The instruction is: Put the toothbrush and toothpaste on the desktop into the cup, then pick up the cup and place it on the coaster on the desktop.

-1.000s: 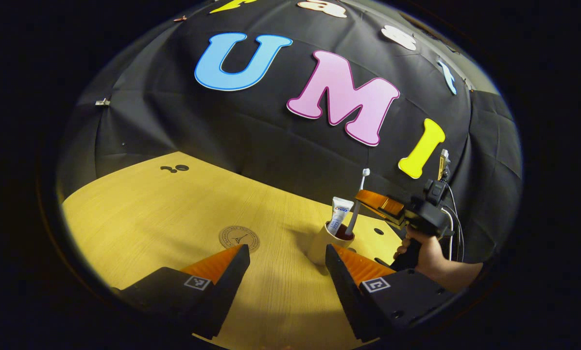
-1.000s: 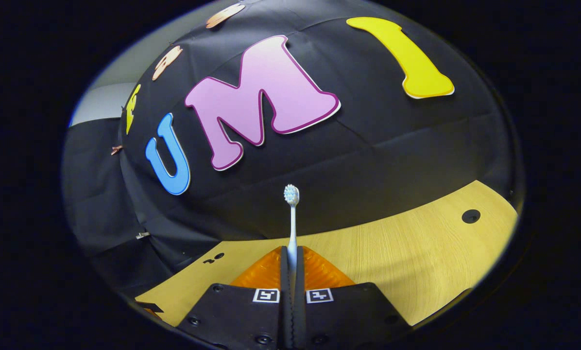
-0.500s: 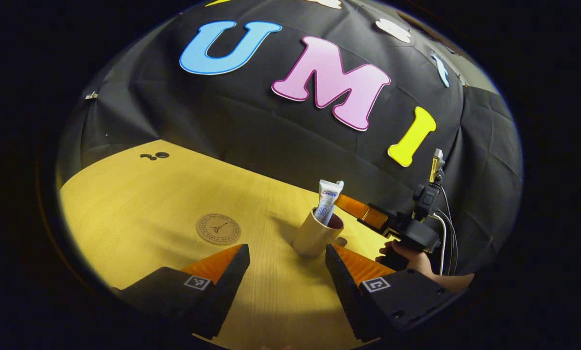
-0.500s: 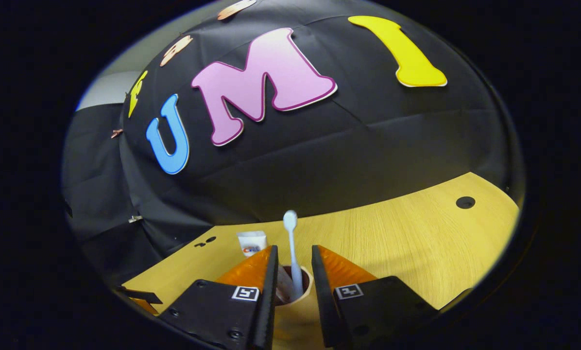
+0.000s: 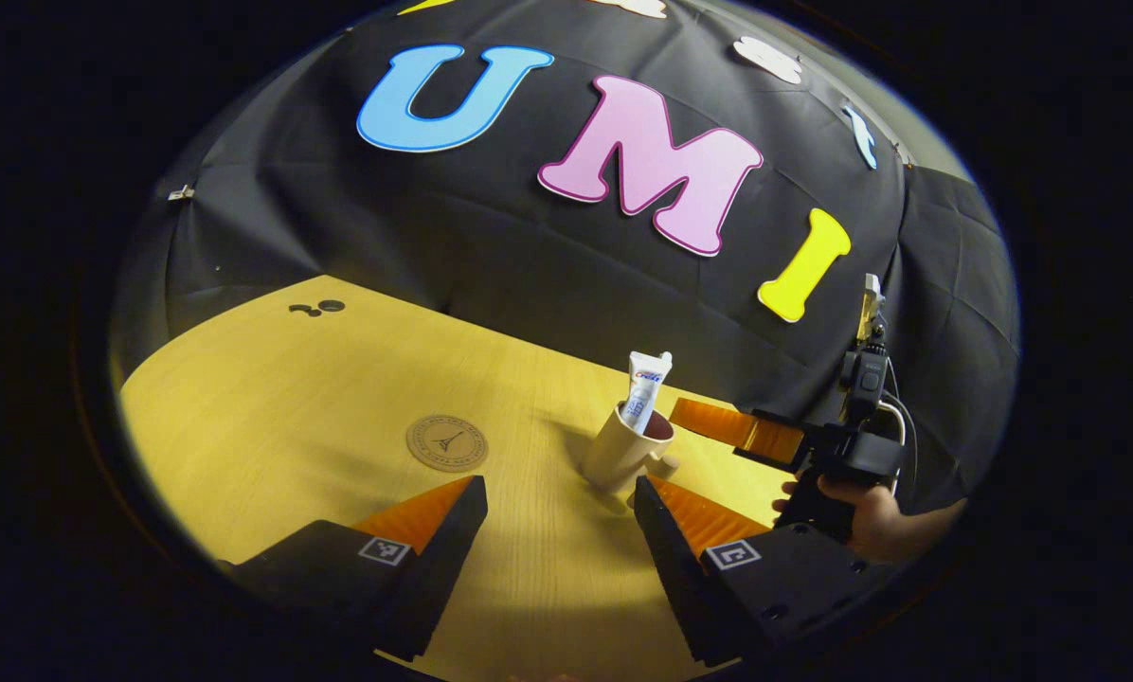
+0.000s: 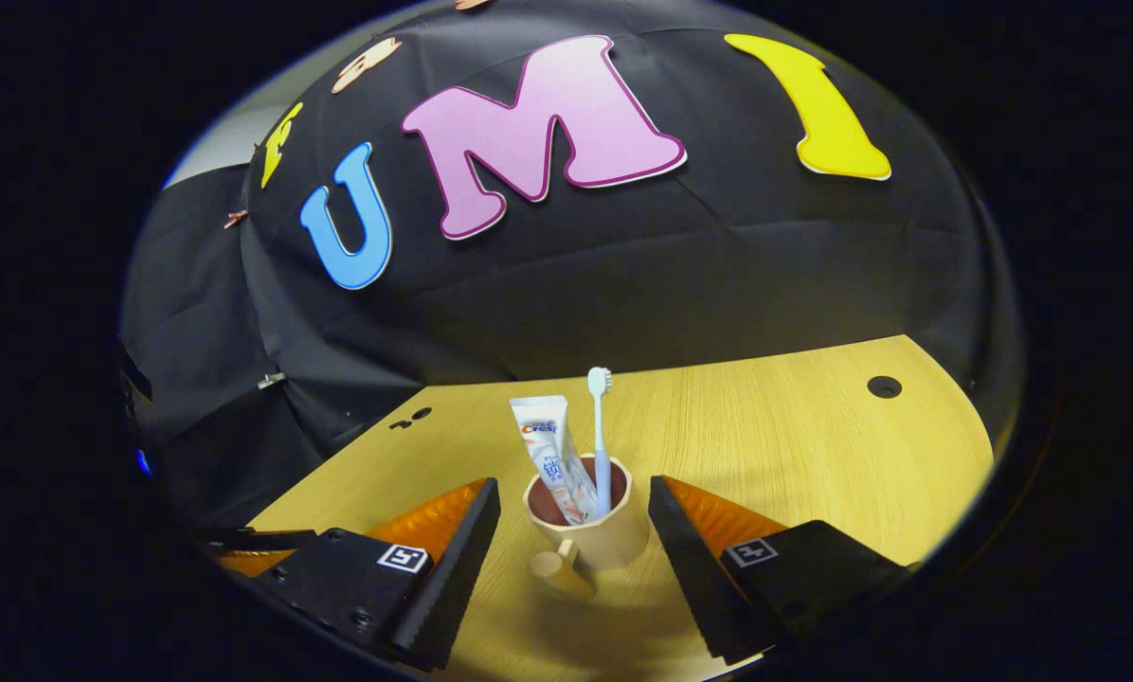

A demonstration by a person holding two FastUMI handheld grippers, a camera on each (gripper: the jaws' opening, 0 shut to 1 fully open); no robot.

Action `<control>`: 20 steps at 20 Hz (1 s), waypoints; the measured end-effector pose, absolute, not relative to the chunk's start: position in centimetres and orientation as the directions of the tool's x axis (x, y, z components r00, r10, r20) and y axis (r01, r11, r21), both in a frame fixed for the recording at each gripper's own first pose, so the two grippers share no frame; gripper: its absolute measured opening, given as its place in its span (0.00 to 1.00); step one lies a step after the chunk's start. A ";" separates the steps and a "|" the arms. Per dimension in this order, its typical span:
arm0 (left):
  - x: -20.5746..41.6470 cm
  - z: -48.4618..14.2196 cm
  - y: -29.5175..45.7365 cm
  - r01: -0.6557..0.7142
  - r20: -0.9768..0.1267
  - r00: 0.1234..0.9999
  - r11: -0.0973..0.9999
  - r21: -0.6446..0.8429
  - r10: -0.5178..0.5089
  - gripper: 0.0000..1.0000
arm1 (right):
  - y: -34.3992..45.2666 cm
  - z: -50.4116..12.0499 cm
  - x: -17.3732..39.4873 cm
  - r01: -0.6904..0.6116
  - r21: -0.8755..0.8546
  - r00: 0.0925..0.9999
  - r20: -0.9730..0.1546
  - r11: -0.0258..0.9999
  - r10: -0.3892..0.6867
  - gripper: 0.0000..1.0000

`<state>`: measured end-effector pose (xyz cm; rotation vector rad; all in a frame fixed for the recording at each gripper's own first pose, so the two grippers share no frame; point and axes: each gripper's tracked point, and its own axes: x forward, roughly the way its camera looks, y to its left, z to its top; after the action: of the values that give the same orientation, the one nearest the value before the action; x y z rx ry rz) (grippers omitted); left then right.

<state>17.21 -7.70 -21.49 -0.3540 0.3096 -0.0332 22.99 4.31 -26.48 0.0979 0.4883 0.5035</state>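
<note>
A beige cup (image 6: 593, 542) with a handle (image 6: 557, 573) stands upright on the wooden desktop (image 6: 794, 455). A white toothpaste tube (image 6: 549, 453) and a pale toothbrush (image 6: 601, 426) stand in it, bristles up. My right gripper (image 6: 574, 491) is open, one finger on each side of the cup and a little short of it, touching nothing. In the left gripper view the cup (image 5: 619, 455) with the toothpaste (image 5: 644, 390) stands ahead and to the right of my open, empty left gripper (image 5: 557, 493). A round brown coaster (image 5: 447, 442) lies left of the cup. The right gripper (image 5: 690, 417), held by a hand (image 5: 870, 526), is just right of the cup.
The black cloth wall rises right behind the desktop. Cable holes sit in the desktop at the far left (image 5: 325, 306) and at the far right (image 6: 884, 386). Bare wood (image 5: 292, 407) stretches left of the coaster.
My right gripper opened, let the toothbrush drop into the cup and drew back; its fingers now stand wide apart. The left gripper stayed open and barely shifted.
</note>
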 end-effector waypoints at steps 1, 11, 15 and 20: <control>16.7 -21.3 -7.2 -0.027 -0.298 0.951 0.939 -0.342 -0.081 0.97 | 4.3 -26.7 22.7 -0.425 0.203 0.750 -0.466 0.882 0.469 0.97; 12.7 -19.3 -1.8 -0.071 -0.337 0.942 0.976 -0.207 -0.003 0.97 | 5.6 -29.7 21.0 -0.318 0.179 0.544 -0.770 0.931 0.334 0.98; 10.7 -19.9 -0.2 -0.105 -0.338 0.941 0.972 -0.208 0.030 0.97 | 5.4 -32.6 19.8 -0.278 0.149 0.427 -0.865 0.949 0.262 0.98; 9.2 -21.8 -0.3 -0.098 -0.378 0.926 0.963 -0.250 -0.003 0.97 | 5.5 -34.3 19.7 -0.305 0.070 0.347 -0.921 0.950 0.179 0.98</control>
<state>9.16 -0.26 -21.81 -0.2694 0.3854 0.0493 19.72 5.52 -34.33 -0.1216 1.1756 0.3148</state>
